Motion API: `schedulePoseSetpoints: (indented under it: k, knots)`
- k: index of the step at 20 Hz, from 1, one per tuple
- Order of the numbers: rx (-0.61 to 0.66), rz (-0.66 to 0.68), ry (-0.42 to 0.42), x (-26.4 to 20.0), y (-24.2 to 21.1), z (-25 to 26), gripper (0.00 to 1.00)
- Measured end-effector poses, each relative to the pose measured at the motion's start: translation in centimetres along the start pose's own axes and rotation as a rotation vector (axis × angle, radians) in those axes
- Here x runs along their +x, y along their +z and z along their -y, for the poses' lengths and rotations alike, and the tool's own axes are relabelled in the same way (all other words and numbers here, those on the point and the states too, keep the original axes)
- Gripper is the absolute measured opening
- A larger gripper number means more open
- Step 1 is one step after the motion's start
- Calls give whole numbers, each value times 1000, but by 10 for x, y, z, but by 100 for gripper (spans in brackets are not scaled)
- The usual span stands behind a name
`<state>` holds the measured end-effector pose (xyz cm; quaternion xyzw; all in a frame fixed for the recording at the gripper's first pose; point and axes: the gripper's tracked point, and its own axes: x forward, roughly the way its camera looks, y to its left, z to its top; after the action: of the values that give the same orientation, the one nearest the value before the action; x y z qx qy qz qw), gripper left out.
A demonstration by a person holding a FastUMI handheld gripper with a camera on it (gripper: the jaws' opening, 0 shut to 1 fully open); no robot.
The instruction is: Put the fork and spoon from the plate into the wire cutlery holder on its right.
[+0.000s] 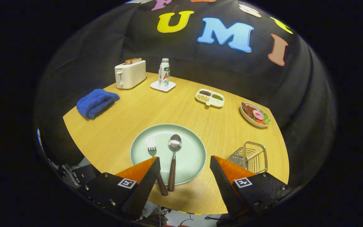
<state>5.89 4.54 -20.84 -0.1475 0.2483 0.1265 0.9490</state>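
A pale green plate lies on the wooden table just ahead of my fingers. On it rest a fork and a spoon, both with dark brown handles that stick out over the plate's near rim. The fork's handle runs under my left finger. The spoon lies between the fingers, nearer the left one. My gripper hovers above the plate's near edge, open, with nothing held. The wire cutlery holder stands to the right of the plate, just beyond my right finger.
A folded blue cloth lies at the far left. A toaster and a bottle on a coaster stand at the back. A divided dish and a bowl of food sit beyond the holder.
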Motion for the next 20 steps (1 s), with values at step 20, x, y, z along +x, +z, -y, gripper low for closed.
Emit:
schedulePoseSetpoints:
  k: [20]
  knots:
    - [-174,-306,100,48,-54,-22,77]
